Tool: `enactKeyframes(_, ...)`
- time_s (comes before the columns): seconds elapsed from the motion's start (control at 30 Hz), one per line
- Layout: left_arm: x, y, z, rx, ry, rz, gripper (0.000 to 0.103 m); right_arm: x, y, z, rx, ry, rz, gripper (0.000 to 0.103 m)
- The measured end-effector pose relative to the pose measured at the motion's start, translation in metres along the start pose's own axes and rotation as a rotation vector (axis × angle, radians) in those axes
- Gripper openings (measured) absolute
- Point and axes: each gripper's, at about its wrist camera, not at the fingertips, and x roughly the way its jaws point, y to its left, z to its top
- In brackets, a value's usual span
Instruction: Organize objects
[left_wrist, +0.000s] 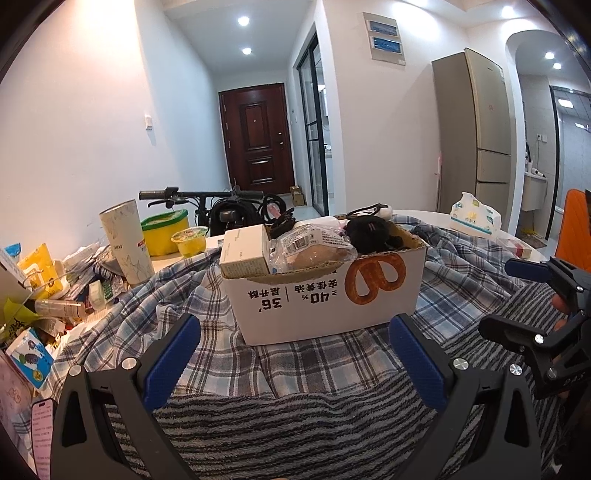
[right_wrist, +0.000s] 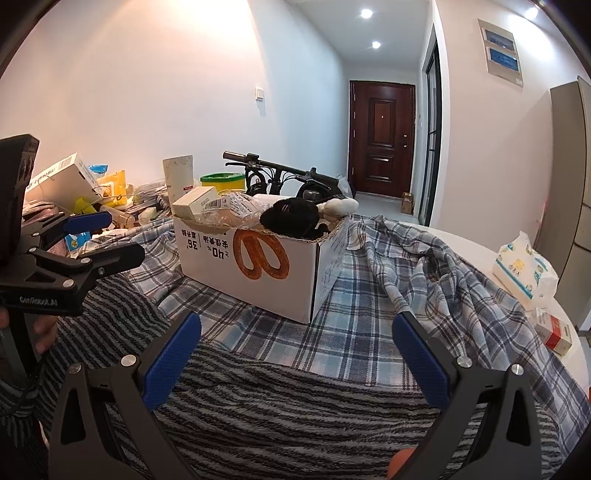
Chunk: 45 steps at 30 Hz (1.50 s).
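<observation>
Clutter pile: one heap of packets, boxes and bottles (left_wrist: 40, 291) is seen at the left edge of the left wrist view, on the table beside the cloth.
Tumbler: one tall pale cup (left_wrist: 127, 242) is stood upright at the left, just beside the heap.
Tubs: two are counted, a yellow tub with a green rim (left_wrist: 164, 232) and a small clear cup of yellow (left_wrist: 189, 242), set close together behind the cloth.
Left gripper: one (left_wrist: 291, 354), shown at the bottom centre of its own view; its blue fingers (left_wrist: 171, 360) are spread wide with nothing between them, above the striped towel (left_wrist: 295, 424).
Cardboard box: one white open-topped box (left_wrist: 325, 299) is placed at the centre of both views on the checked cloth (left_wrist: 332, 369). A pretzel picture and upside-down print are carried on its front. It is filled above the rim: one small white carton (left_wrist: 243, 253) at its left, one clear wrapped packet (left_wrist: 314, 245) in the middle, one black soft toy (left_wrist: 369, 230) at its right.
Right gripper: one (right_wrist: 297, 350), at the bottom centre of its own view; it is held wide and empty, apart from the box.
Tissue pack: one (right_wrist: 524, 273) is laid at the right, on bare table.
Small red and white box: one (right_wrist: 554, 330) is seen near the tissue pack, lower right.
</observation>
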Motion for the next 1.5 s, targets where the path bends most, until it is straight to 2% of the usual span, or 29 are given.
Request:
enactKeyframes(0.27, -0.005, -0.014, -0.001, 0.073, -0.024, 0.062, 0.103, -0.007, -0.007, -0.001, 0.045, -0.028, 0.046, 0.103)
enactKeyframes(0.4, -0.005, -0.015, -0.001, 0.083, -0.02, 0.095, 0.103, -0.001, -0.005, 0.0, 0.039, 0.0, 0.062, 0.103)
enactKeyframes(0.67, 0.009, -0.012, -0.002, 0.072, 0.043, 0.065, 0.103, 0.003, -0.004, -0.001, 0.027, 0.019, 0.047, 0.103)
enactKeyframes(1.27, 0.007, -0.003, -0.002, 0.017, 0.034, 0.017, 0.103, 0.008, -0.002, -0.002, 0.016, 0.051, 0.027, 0.103)
enactKeyframes(1.5, 0.01, -0.005, -0.003, 0.028, 0.049, 0.009, 0.103, 0.01, -0.003, -0.001, 0.024, 0.046, 0.029, 0.103)
